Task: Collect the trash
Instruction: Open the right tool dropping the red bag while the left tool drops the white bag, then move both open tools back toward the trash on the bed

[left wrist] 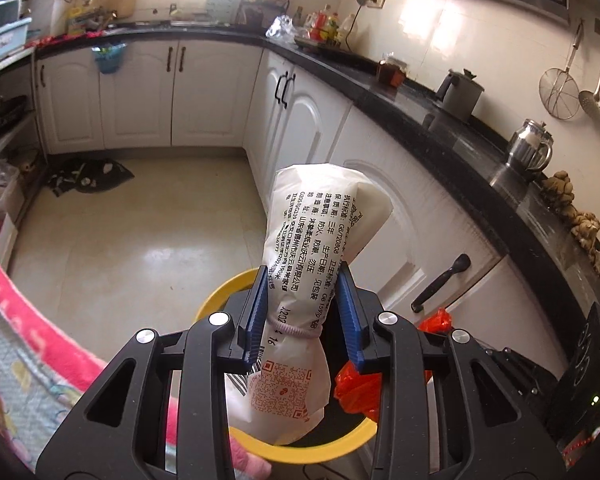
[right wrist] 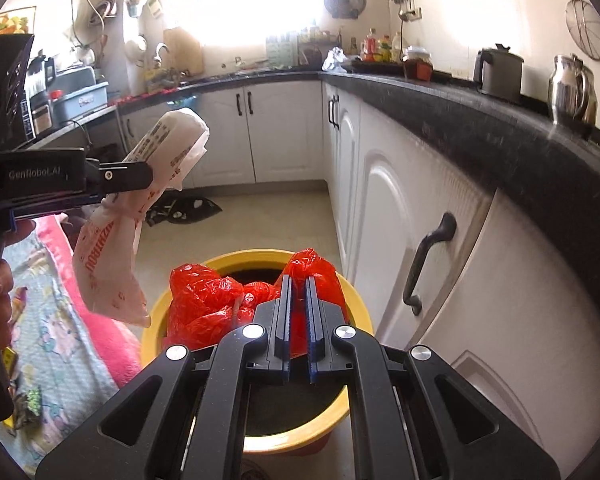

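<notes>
Where gripper fingers [left wrist: 262, 316] block it, yellow bin [left wrist: 216, 300] (rim only), red bag [left wrist: 356, 384] half-hidden

Home kitchen, white cabinets [left wrist: 140, 96], dark countertop [left wrist: 440, 112], steel kettle [left wrist: 530, 144], hanging ladles [left wrist: 596, 92]

The bin [right wrist: 256, 438] stood on the floor [left wrist: 112, 216], with the cabinets [right wrist: 384, 216] at its three o'clock and the blanket [right wrist: 60, 344] at nine. A plastic bag [right wrist: 204, 300] lay in the bin's mouth. The wrapper [left wrist: 312, 240] hung above the bin's nine o'clock rim. At twelve o'clock, beyond the bin, a rag [right wrist: 188, 208] lay on the floor.
</notes>
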The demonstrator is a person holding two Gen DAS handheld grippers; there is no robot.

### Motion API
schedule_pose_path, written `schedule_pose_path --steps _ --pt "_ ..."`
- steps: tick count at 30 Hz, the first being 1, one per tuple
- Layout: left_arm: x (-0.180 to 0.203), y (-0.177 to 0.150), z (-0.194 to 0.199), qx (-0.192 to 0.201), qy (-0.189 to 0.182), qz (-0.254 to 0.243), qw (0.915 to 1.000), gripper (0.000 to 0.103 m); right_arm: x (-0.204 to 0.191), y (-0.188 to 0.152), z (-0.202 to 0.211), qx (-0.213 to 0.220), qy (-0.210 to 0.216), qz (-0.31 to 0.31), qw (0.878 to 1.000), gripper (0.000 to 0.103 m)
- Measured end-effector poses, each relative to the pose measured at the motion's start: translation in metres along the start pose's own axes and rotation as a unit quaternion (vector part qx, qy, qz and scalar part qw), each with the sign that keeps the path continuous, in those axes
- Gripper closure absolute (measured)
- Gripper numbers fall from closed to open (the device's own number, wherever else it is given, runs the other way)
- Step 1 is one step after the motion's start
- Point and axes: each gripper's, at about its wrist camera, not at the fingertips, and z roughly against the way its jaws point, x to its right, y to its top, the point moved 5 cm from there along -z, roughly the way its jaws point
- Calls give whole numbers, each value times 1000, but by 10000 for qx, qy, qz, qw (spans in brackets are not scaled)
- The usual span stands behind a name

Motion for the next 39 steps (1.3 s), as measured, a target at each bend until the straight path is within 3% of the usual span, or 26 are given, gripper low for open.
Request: schedule_pose_path --steps 5,7,12,21,25,30,33,39 --pt "-3 -1 -21 -199 1 36 9998 74 6 -7 -22 -216 90 -180 9996 90" --pt "-4 -2 -29 -272 -21 125 9995 66 9 -10 -27 -266 21 -225 9994 72" --pt "-10 -6 -33 -322 49 229 9992 46 16 -12 -25 -233 -26 -325 9992 61" --pt "-25 -10 -6 -190 288 311 9989 26 16 -11 -6 -33 -149 -225 9996 50" --pt "-32 -12 14 -94 413 381 9984 12 13 -5 9 168 -171 -238 9994 38" --pt "-38 -15 45 122 495 462 9976 11 7 3 25 362 -149 -149 9991 36" --pt "-41 -19 60 214 549 498 9970 11 1 8 38 508 -111 -118 9986 26" --pt "-56 -34 93 400 655 644 9950 11 -17 16 59 694 46 8 9976 25"
